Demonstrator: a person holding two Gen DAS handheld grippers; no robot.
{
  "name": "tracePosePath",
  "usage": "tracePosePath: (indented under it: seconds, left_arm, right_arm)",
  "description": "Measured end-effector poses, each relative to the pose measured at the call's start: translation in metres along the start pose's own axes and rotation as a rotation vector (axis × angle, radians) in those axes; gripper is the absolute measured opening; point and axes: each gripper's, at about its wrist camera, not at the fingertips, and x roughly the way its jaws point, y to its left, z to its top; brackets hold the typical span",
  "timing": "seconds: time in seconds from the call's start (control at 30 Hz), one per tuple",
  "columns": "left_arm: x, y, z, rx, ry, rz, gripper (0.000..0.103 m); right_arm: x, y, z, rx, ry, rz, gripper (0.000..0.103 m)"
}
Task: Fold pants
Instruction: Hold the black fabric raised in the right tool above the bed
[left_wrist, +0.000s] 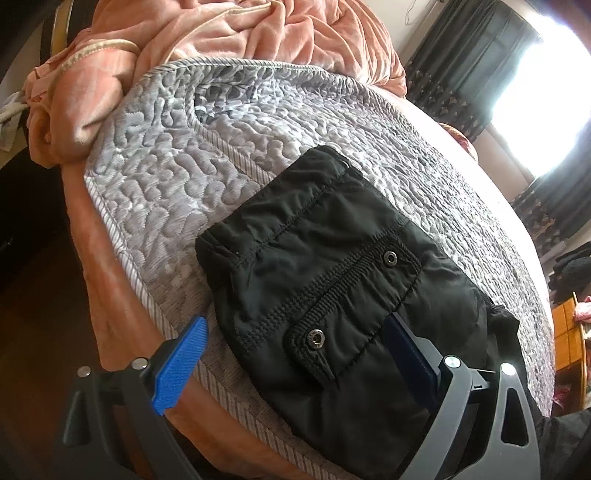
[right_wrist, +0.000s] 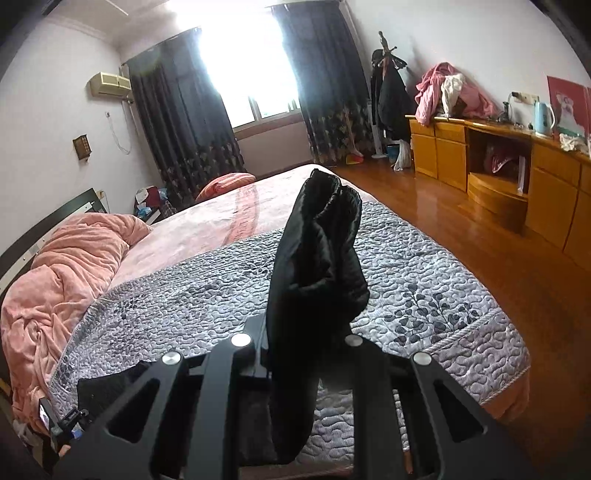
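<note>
Bed (right_wrist: 229, 218), covered by a grey quilted coverlet (right_wrist: 424, 280) with a pink blanket (right_wrist: 70, 266) bunched at its far left. Right wrist view only: dark curtains (right_wrist: 177, 110) around a bright window, a wooden floor (right_wrist: 461, 236) and a long wooden cabinet (right_wrist: 491, 155) on the right. Left wrist view only: black pants (left_wrist: 325, 280), folded into a block on the coverlet's near edge, two snap buttons (left_wrist: 390, 257) showing. Left gripper (left_wrist: 295, 350): blue fingers (left_wrist: 181, 365) spread wide, one on each side of the block, pinching nothing. Right gripper (right_wrist: 295, 369): jaws pressed together on a raised flap of the pants, which stands up above the coverlet.
</note>
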Motion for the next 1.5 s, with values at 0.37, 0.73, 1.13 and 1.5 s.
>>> tracePosePath:
  seconds: [0.37, 0.73, 1.13, 1.5]
  left_arm:
    - [0.0, 0.0, 0.0, -0.001, 0.001, -0.002, 0.096]
    - [0.0, 0.003, 0.0, -0.017, 0.001, -0.017, 0.096]
    - [-0.002, 0.006, -0.001, -0.027, -0.006, -0.033, 0.096]
    - [-0.004, 0.009, -0.001, -0.041, -0.014, -0.053, 0.096]
  right_arm:
    - [0.002, 0.023, 0.003, -0.067, -0.005, -0.005, 0.016]
    - [0.0, 0.051, 0.004, -0.139, -0.015, -0.012, 0.016]
    - [-0.001, 0.077, 0.003, -0.21, -0.012, -0.024, 0.016]
    - [0.005, 0.105, -0.002, -0.274, 0.002, -0.039, 0.016]
